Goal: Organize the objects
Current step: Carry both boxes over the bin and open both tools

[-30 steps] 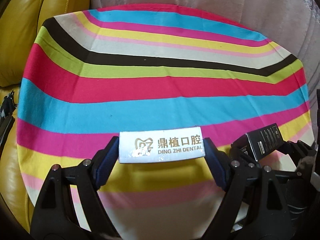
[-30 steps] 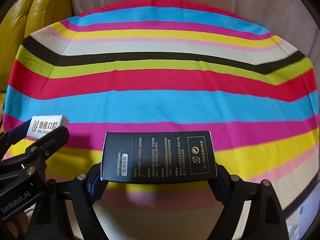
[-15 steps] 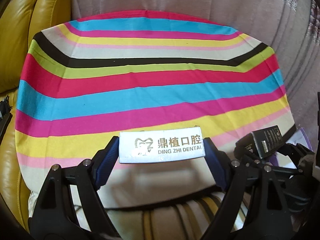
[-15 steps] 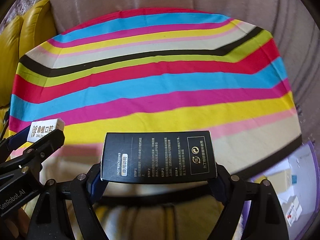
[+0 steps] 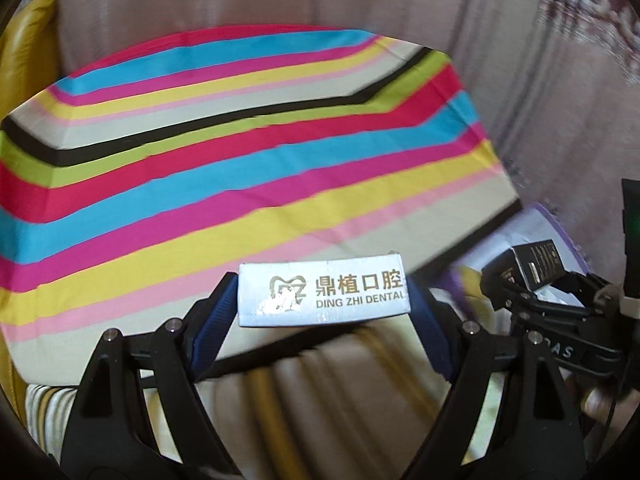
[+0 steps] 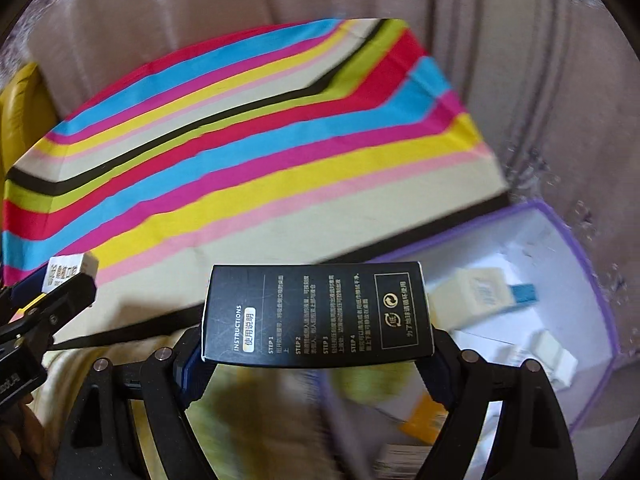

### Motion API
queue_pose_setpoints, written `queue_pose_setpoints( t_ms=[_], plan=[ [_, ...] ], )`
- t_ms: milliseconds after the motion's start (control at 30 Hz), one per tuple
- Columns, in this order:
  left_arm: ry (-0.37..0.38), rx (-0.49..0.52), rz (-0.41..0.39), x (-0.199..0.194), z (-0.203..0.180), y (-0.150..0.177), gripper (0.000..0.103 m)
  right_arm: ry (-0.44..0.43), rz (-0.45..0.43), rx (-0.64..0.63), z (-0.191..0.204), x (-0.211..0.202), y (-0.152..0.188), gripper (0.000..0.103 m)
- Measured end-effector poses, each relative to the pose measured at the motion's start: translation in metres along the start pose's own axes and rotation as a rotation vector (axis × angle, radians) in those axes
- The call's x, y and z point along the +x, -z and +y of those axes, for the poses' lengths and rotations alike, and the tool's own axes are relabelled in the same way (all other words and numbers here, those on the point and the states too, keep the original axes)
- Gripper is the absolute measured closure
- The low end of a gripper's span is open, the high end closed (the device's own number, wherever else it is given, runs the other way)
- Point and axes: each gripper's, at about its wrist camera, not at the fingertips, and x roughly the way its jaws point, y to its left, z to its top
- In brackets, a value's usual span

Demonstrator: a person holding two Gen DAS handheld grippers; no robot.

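My left gripper [image 5: 322, 320] is shut on a white box [image 5: 322, 290] printed "DING ZHI DENTAL" and holds it in the air past the near edge of the striped cloth [image 5: 240, 152]. My right gripper [image 6: 316, 354] is shut on a black box [image 6: 316, 318] with white instruction text, held over the left edge of a purple-rimmed bin [image 6: 600, 320]. The right gripper and black box [image 5: 532, 266] show at the right of the left wrist view. The white box [image 6: 70, 272] shows at the left of the right wrist view.
The purple-rimmed bin holds several small white and cream boxes [image 6: 476, 296] and an orange item [image 6: 424, 420]. A yellow leather cushion [image 5: 24, 64] lies at the left. Pinkish curtain fabric [image 6: 520, 40] hangs behind. Striped upholstery [image 5: 48, 408] lies below the cloth.
Both grippers have pulled back and swung right with their boxes. The striped cloth has slid up and left in both views, and the purple bin has come into view under the right gripper.
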Motion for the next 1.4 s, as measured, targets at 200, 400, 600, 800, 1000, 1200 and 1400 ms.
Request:
queue_pose_setpoints(
  t_ms=[200,400,600,800,1000,1200,1400],
  plan=[
    [0.101,0.071,0.048,0.015,-0.054,-0.003,0.019,0.086,-0.005,0.081,-0.069,-0.017,0.015,0.018],
    [0.174,0.166,0.095,0.034,-0.107,-0.003,0.019,0.160,-0.005,0.153,-0.125,-0.023,0.022,0.017],
    [0.223,0.214,0.151,0.056,-0.148,-0.002,0.019,0.198,0.002,0.193,-0.161,-0.023,0.026,0.017],
    [0.260,0.246,0.170,0.062,-0.175,0.001,0.018,0.201,0.008,0.199,-0.175,-0.025,0.025,0.017],
    [0.293,0.267,0.191,0.064,-0.189,0.004,0.017,0.199,0.012,0.206,-0.182,-0.025,0.025,0.015],
    [0.299,0.261,0.208,0.065,-0.187,0.005,0.011,0.198,0.017,0.209,-0.184,-0.027,0.026,0.010],
    [0.322,0.193,0.310,0.057,-0.176,0.022,0.010,0.203,0.014,0.201,-0.181,-0.039,0.032,0.010]
  ],
)
